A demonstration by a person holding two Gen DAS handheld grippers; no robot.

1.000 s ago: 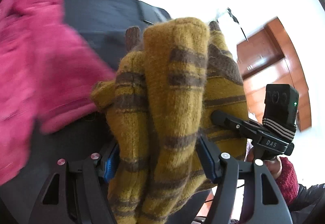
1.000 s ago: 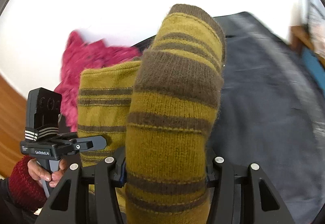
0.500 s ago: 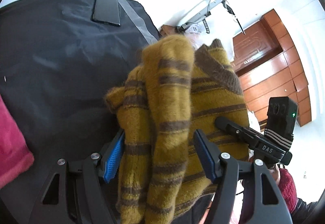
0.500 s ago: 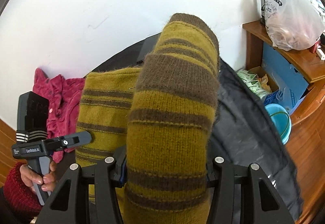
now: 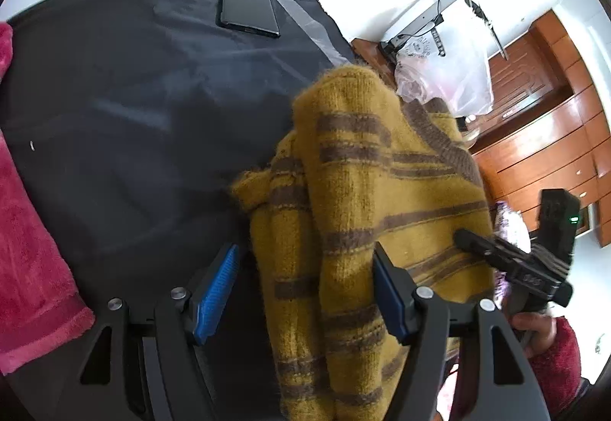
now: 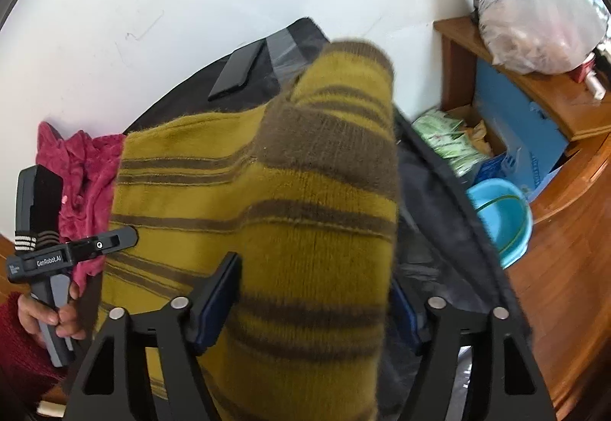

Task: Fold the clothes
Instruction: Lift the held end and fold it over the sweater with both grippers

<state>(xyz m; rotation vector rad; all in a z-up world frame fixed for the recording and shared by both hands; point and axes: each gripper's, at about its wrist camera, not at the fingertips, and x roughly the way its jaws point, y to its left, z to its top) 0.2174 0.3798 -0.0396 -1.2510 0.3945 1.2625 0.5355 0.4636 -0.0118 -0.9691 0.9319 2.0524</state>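
**Grippers loosening on a striped sweater above the dark cloth**

Left gripper (image 5: 305, 253) first: jaws standing apart, the left one clear of the wool, the right one only brushed by it, so nothing clamped. Bunched between them, a mustard sweater (image 5: 362, 172) with brown stripes, hanging low over a dark cloth (image 5: 133, 115); contact with that cloth hidden. At the far left edge, a pink garment (image 5: 26, 249), now pushed aside after filling that side of the view a second ago. Near the cloth's far edge, a black phone (image 5: 248, 6) lying flat.

Right gripper (image 6: 313, 268) next: jaws just opened wider, a thick fold of the same sweater between them. Left jaw beside the wool rather than pressing it, right jaw mostly hidden behind it.

Judged a release: sweater carried away from the pink pile to a bare stretch of cloth and let go, ready for spreading flat. No fold made yet.

Containers, further right, beyond the cloth's edge:
- open cardboard box (image 6: 477, 123), holding green packets;
- blue basin (image 6: 500, 218) on the floor, seemingly empty but for a thin green line inside;
- clear plastic bag (image 6: 534, 20) on a wooden stand, stuffed with something pale, not identifiable.
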